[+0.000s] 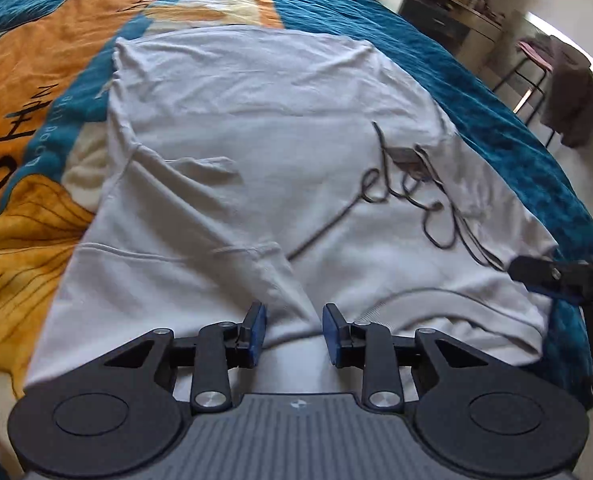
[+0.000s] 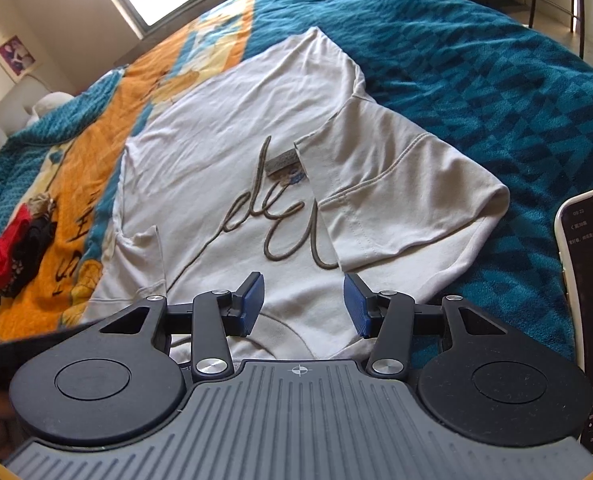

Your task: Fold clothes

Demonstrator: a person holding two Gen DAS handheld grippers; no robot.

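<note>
Here I hover over a pale T-shirt (image 1: 256,184) spread flat on the bed, on top of a blanket (image 2: 476,92) patterned in teal, orange and yellow. My left gripper (image 1: 293,332) sits low over the near edge of the shirt, its jaws standing apart with a raised fold of the fabric between the blue pads; the picture is too blurred for me to tell whether those pads press on the cloth. My right gripper (image 2: 303,306) hangs above the hem beside the cursive lettering (image 2: 280,224) on the chest, its jaws released and wide, nothing caught between them. In the right wrist view one sleeve (image 2: 396,200) is already folded inward over the body, covering part of the lettering. A phone (image 2: 592,308) with a lit screen stands at the right edge, and a small heap of red and dark clothes (image 2: 20,252) lies well apart on the orange part of the blanket.
</note>
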